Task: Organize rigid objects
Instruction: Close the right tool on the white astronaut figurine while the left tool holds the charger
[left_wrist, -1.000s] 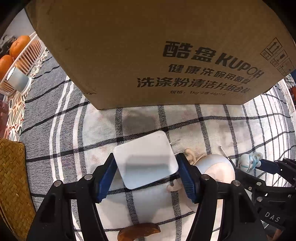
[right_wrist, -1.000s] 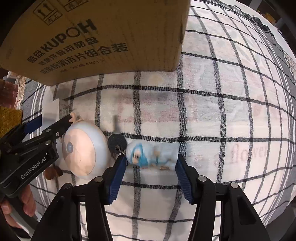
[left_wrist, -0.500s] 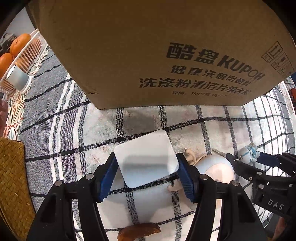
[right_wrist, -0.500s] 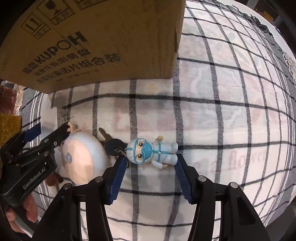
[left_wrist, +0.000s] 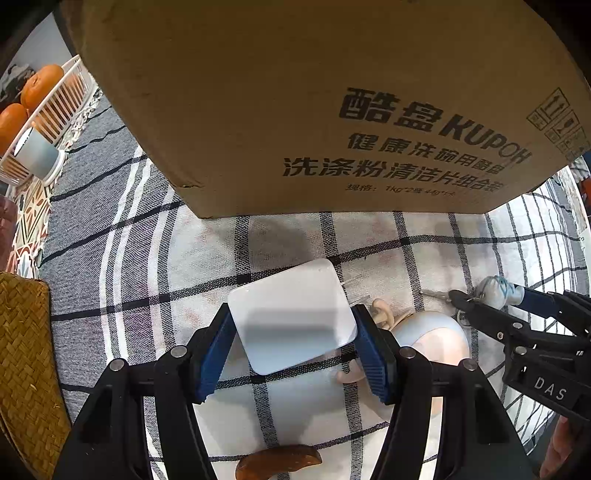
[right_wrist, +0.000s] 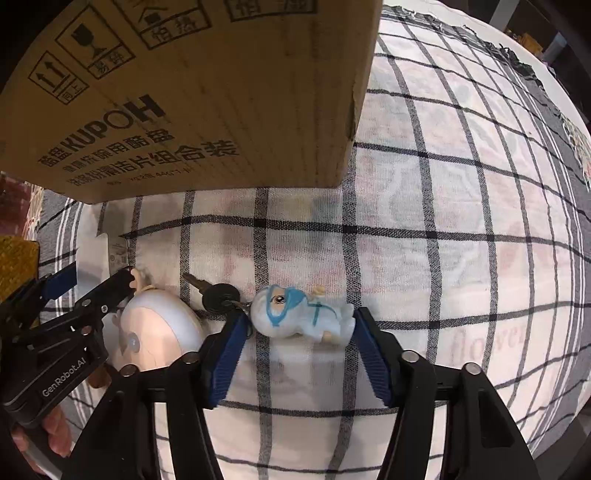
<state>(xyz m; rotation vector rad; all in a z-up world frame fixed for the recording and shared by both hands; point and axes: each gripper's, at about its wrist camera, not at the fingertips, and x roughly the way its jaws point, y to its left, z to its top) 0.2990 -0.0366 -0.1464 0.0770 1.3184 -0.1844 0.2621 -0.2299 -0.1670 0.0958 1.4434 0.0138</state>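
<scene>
My left gripper (left_wrist: 293, 349) is shut on a flat white rectangular box (left_wrist: 291, 314) and holds it above the checked cloth. My right gripper (right_wrist: 301, 345) is shut on a small blue-and-white doll keychain (right_wrist: 299, 314) with a black key (right_wrist: 216, 295) hanging from it; it also shows in the left wrist view (left_wrist: 496, 290). A large cardboard box (left_wrist: 314, 103) stands just behind both. A round pale-blue and peach toy (right_wrist: 155, 332) lies on the cloth between the two grippers.
A white rack with oranges (left_wrist: 33, 96) and a pale cup (left_wrist: 37, 155) sit at far left. A woven mat (left_wrist: 26, 354) lies at left. A brown curved piece (left_wrist: 277, 461) lies near the front edge. Checked cloth (right_wrist: 461, 240) stretches right.
My right gripper has closed on the doll keychain and lifted it a little; the key now hangs off it. My left gripper holds the white box almost still.
</scene>
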